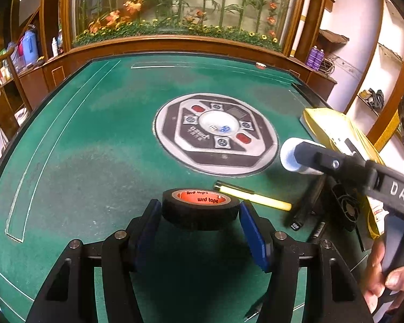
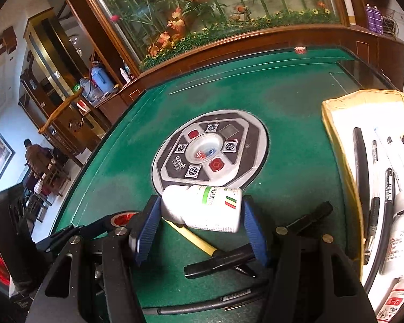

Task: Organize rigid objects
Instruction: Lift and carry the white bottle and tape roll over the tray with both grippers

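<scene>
My left gripper [image 1: 200, 212] is shut on a black tape roll [image 1: 200, 207] with an orange core, held just above the green table [image 1: 94, 161]. My right gripper [image 2: 200, 215] is shut on a white pill bottle [image 2: 202, 208], held sideways above the table; the bottle also shows in the left wrist view [image 1: 299, 158]. A yellow pen [image 1: 256, 197] and black markers [image 1: 304, 210] lie on the felt under the right gripper. A yellow-rimmed box [image 2: 336, 140] at the right holds pens and white bottles.
A round grey dice console [image 1: 216, 134] sits in the table's centre. A small red-white object [image 1: 260, 66] lies at the far edge. A wooden cabinet with a flower display [image 1: 175, 13] stands behind the table. A black cable [image 2: 202, 305] lies near the front.
</scene>
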{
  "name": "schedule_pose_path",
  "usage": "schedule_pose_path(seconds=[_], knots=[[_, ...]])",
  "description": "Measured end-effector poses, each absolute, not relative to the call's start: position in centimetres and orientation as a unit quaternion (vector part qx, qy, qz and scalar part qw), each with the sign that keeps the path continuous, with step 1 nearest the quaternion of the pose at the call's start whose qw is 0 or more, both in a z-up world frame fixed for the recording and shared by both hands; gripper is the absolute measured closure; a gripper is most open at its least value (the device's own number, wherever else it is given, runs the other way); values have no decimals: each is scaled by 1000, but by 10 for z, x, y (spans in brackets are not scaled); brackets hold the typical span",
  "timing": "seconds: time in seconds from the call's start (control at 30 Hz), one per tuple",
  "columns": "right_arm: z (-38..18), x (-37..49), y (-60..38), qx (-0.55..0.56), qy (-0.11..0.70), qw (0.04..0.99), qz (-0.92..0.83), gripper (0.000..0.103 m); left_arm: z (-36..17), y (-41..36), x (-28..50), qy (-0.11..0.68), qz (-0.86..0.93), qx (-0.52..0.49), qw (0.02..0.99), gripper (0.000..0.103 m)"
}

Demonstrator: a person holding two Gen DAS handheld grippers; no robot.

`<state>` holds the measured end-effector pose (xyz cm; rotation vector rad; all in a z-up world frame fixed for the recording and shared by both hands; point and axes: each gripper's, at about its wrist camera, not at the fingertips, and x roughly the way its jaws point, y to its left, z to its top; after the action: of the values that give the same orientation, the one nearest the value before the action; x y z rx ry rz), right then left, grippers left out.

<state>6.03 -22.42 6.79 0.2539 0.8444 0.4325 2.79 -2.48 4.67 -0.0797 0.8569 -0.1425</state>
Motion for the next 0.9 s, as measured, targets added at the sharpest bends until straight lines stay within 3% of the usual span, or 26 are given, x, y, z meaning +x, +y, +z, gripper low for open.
schedule_pose_path(seconds=[0.53, 0.6, 0.63, 0.83, 0.9], knots=[[94, 18, -297, 180, 382, 886, 191, 43, 62, -42, 15, 419, -79, -49, 903, 43], [99, 14, -309, 184, 378, 887, 189, 43, 70, -55, 13, 419, -92, -42, 902, 85], [102, 12, -315, 186, 377, 888, 187, 43, 73, -62, 14, 427, -100, -38, 898, 97], [115, 0, -346, 180, 367, 897, 168, 43, 86, -93, 21, 453, -134, -40, 880, 93], [116, -7, -354, 181, 364, 899, 166, 43, 86, -91, 21, 461, -131, -38, 877, 64]])
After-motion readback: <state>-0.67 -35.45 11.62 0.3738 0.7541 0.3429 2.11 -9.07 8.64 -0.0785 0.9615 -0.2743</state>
